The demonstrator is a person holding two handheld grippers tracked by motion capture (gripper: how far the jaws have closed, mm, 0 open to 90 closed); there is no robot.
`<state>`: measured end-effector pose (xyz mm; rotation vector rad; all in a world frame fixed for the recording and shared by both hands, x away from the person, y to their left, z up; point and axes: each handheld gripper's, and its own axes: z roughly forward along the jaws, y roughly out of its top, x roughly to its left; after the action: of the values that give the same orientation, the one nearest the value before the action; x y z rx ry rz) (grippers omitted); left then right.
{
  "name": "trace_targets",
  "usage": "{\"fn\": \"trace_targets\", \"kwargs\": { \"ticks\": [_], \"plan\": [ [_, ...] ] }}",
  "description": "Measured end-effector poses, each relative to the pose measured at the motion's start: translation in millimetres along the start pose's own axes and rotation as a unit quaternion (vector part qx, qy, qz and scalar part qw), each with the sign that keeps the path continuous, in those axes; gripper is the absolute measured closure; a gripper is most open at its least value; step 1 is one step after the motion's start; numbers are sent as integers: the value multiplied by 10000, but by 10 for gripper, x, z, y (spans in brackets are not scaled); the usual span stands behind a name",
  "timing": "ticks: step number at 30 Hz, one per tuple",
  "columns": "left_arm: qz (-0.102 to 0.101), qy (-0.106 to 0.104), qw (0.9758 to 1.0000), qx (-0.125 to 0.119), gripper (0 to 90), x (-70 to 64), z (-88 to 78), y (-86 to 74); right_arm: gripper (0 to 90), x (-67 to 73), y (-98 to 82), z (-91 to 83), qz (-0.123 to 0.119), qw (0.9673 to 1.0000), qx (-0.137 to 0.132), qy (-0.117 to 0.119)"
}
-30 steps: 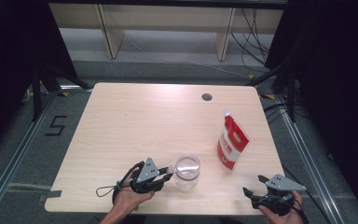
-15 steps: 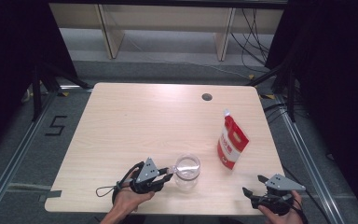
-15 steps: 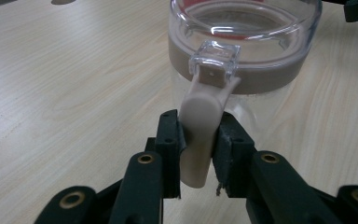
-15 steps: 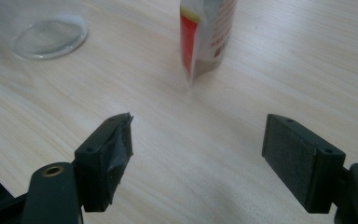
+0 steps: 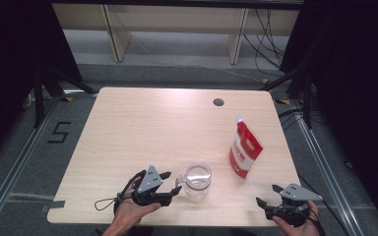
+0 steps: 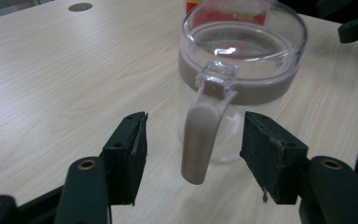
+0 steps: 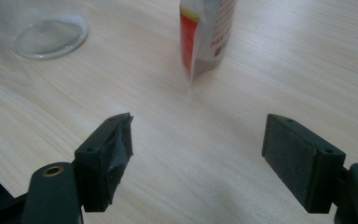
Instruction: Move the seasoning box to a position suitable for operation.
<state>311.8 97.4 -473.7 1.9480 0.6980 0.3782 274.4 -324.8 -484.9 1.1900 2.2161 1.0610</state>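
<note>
A clear plastic jug (image 5: 198,178) with a taupe band and handle stands upright near the table's front edge. Its handle (image 6: 200,135) points toward my left gripper (image 5: 171,182). That gripper's jaws have just been opening. They now stand on either side of the handle, with a gap on each side, and the pads (image 6: 266,158) do not touch it. At the front right corner my right gripper (image 5: 267,193) rests open with only bare tabletop between its jaws. It faces a red and white spouted pouch (image 5: 245,150) that stands upright farther back.
The light wooden table (image 5: 167,123) has a round cable hole (image 5: 218,102) at the back right. Dark curtains flank both sides, and metal floor rails run beside the table. In the right gripper view the jug base (image 7: 46,35) shows at top left and the pouch (image 7: 207,32) at top centre.
My left gripper's jaws stand wider apart around the jug handle than before. The jug, the pouch and the right gripper have stayed put.
</note>
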Motion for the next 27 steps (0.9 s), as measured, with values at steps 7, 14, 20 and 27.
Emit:
{"fn": "trace_targets", "kwargs": {
  "ticks": [7, 14, 20, 27],
  "plan": [
    [-114, -151, 9998, -36, 425, -25, -68, 73, 260, 10, 4, -4, -24, 10000, 32, 41],
    [-395, -149, 9988, -234, 493, 19, -134, 120, 284, 34, -3, -7, 50, 9999, 50, 97],
    [-449, -207, 9980, -404, 635, 43, -194, 167, 287, 30, -3, 4, 15, 9999, 15, 113],
    [-381, -244, 9977, -510, 817, 22, -189, 205, 287, 23, 4, 11, -103, 9998, -1, 150]
  ]
}}
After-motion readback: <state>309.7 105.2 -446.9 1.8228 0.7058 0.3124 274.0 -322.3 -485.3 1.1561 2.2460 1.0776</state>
